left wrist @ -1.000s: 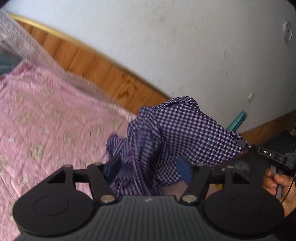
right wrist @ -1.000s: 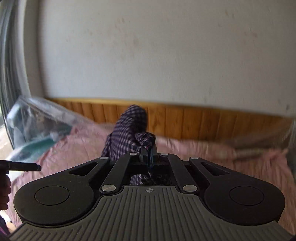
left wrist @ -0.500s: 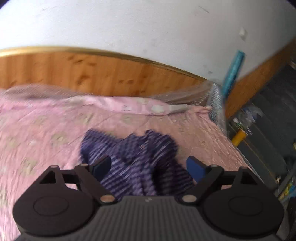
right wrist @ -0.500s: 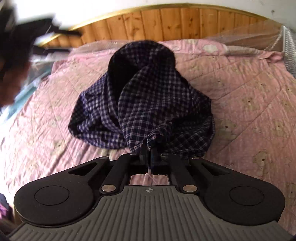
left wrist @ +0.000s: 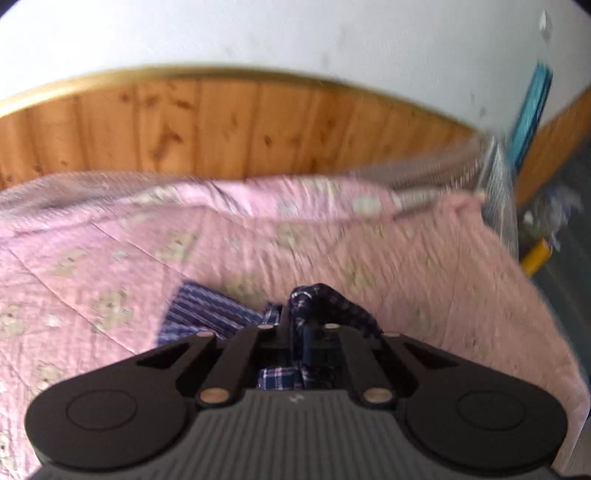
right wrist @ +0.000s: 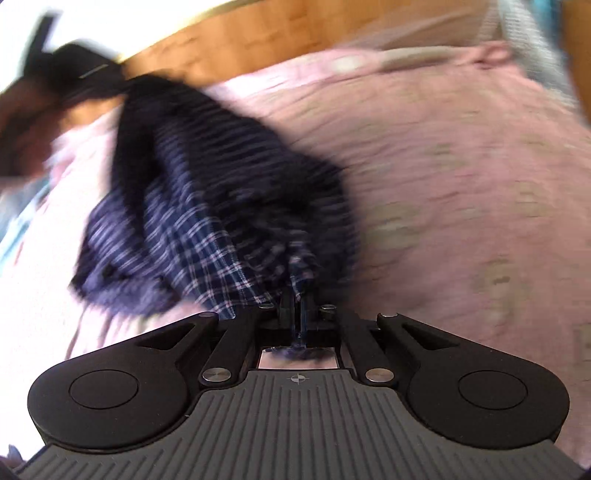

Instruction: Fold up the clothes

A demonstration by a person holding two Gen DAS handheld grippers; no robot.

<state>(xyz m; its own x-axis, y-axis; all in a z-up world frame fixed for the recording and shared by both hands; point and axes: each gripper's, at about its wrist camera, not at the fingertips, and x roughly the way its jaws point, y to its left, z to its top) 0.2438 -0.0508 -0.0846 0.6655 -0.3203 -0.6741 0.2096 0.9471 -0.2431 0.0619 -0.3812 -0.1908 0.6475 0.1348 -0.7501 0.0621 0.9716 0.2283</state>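
One dark-blue checked cloth garment point(right wrist: 207, 206) lies bunched on the pink quilted bed cover point(left wrist: 110, 258), and two black grippers hold it: the left gripper point(left wrist: 295, 325) has its jaws pressed together on a raised fold of the fabric, and the right gripper point(right wrist: 298, 299) has its jaws pinching another edge of the same garment. The left wrist view alone shows the one wooden headboard point(left wrist: 221, 125) in full, a white wall point(left wrist: 295, 33) and a turquoise strip point(left wrist: 532, 110) against it. The right wrist view, heavily blurred, alone shows most of the garment's spread and a person's hand point(right wrist: 22, 122) at the far left.
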